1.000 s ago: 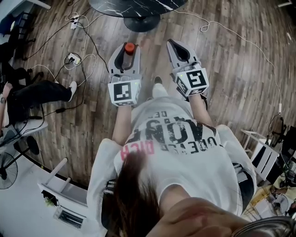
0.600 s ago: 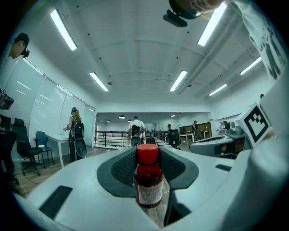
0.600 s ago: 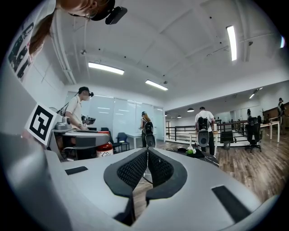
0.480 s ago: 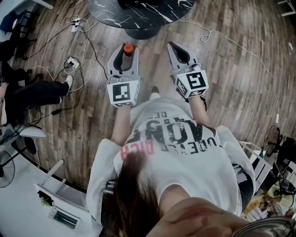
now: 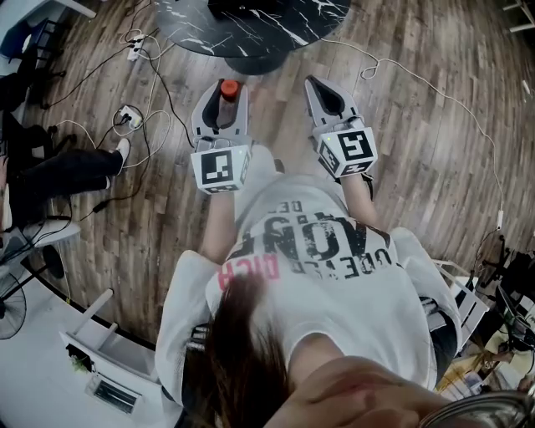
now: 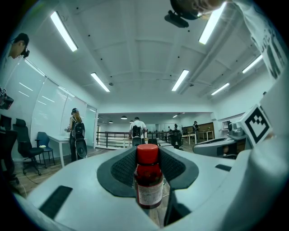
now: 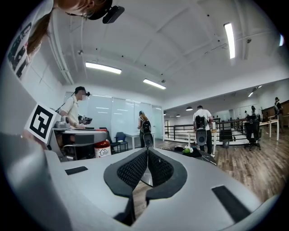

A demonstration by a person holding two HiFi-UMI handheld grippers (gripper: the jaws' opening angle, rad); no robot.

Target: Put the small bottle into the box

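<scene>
The small dark bottle [image 5: 227, 92] with a red cap and white label stands upright between the pads of my left gripper [image 5: 221, 85], which is shut on it. In the left gripper view the bottle [image 6: 148, 180] fills the gap of that gripper [image 6: 147, 155], its cap level with the fingertips. My right gripper [image 5: 316, 84] is held level beside it, jaws closed tip to tip with nothing between them, as the right gripper view [image 7: 147, 152] shows. From there the bottle [image 7: 102, 148] shows at the left. I cannot make out a box for certain.
A round black marble table [image 5: 251, 25] stands just ahead of both grippers, with a dark thing [image 5: 255, 7] on it. Cables and a power strip [image 5: 129, 113] lie on the wood floor at left, near a seated person's legs [image 5: 67, 167]. Other people stand farther off.
Both grippers have moved forward over the floor toward the black table, which now reaches further into view. The bottle stays in the left gripper.
</scene>
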